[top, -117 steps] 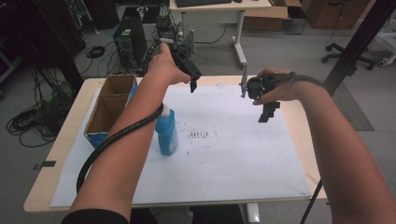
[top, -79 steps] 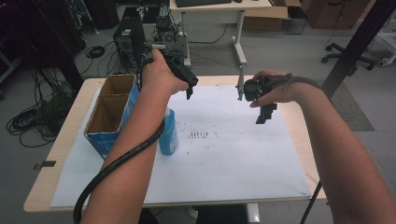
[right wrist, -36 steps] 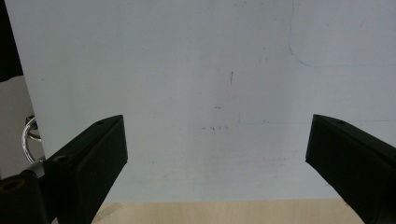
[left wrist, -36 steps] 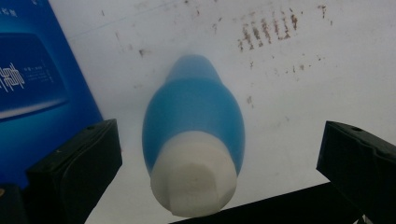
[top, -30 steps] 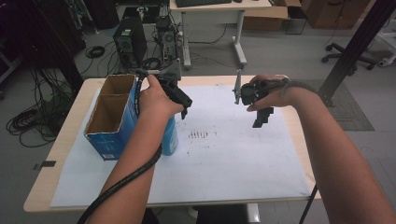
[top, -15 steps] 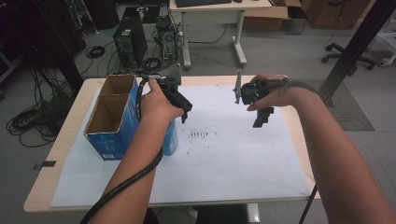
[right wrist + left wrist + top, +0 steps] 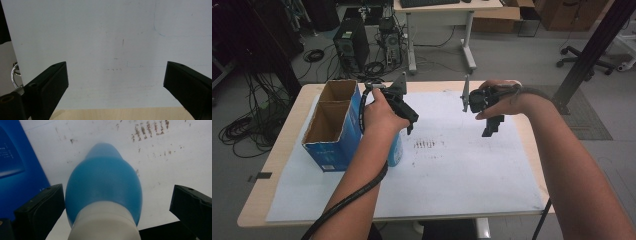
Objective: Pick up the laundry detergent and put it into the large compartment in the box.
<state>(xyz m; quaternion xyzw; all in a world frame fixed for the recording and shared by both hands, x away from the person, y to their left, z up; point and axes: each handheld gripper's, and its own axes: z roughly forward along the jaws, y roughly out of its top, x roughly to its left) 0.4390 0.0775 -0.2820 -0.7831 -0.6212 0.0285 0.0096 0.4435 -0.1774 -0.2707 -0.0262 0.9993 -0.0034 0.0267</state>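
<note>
A blue bottle (image 7: 105, 182) with a white cap (image 7: 105, 225) stands upright on the white paper, seen from above in the left gripper view. My left gripper (image 7: 116, 192) hovers over it, open, one jaw on either side and a clear gap at the right jaw. In the high view the bottle (image 7: 395, 150) is partly hidden behind the left forearm, with the left gripper (image 7: 409, 126) just above it. My right gripper (image 7: 490, 129) is held above the paper's right half, and in its own view it (image 7: 115, 67) is open with nothing between the jaws.
A blue cardboard box (image 7: 329, 127) with two open compartments stands just left of the bottle. White paper (image 7: 462, 170) covers the wooden table (image 7: 287, 130), with a dark smudge (image 7: 427, 145) near its middle. Desks, computers and cables lie on the floor beyond.
My left gripper has come back from the far side of the box and lowered over the bottle. The right gripper has drifted slightly left.
</note>
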